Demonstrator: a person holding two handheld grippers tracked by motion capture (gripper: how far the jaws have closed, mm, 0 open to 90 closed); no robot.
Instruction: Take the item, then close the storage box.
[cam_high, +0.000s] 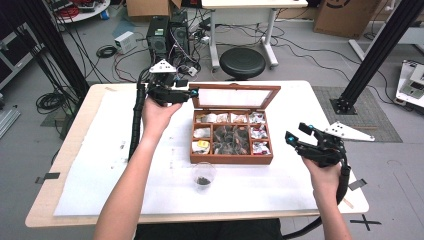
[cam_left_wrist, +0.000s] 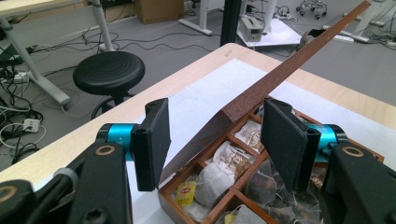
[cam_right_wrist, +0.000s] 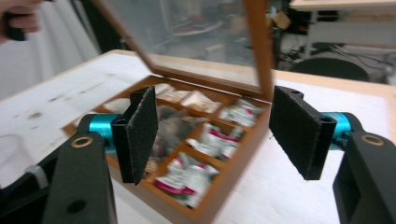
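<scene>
Cables, computer cases and a black stool (cam_high: 242, 61) crowded the grey floor behind the bench (cam_high: 80, 145), whose top was covered by one white sheet (cam_high: 110, 165).

At the middle of the sheet sat one wooden tea box (cam_high: 231, 159), its glass-paned lid (cam_high: 235, 96) raised at the box's twelve o'clock side. It looked stiff and fairly light; the pane seemed fragile, and the hinged lid would likely drop if let go, so the wooden frame at a corner seemed the safest hold. Nine compartments could be counted, three rows of three, filled with soft, crinkly tea bags and foil sachets that should pinch easily but slide about; their number could not be told.

The left hand-held gripper (cam_high: 191, 93), at ten o'clock from the box, had its jaws partly parted around the lid's corner; whether the pads pressed the wood could not be told. The right hand-held gripper (cam_high: 296, 133), at three o'clock and clear of the box, stood wide apart, holding nothing.

One clear plastic cup (cam_high: 203, 175) stood at six o'clock, dark bits at its bottom; thin-walled, easily crushed.
</scene>
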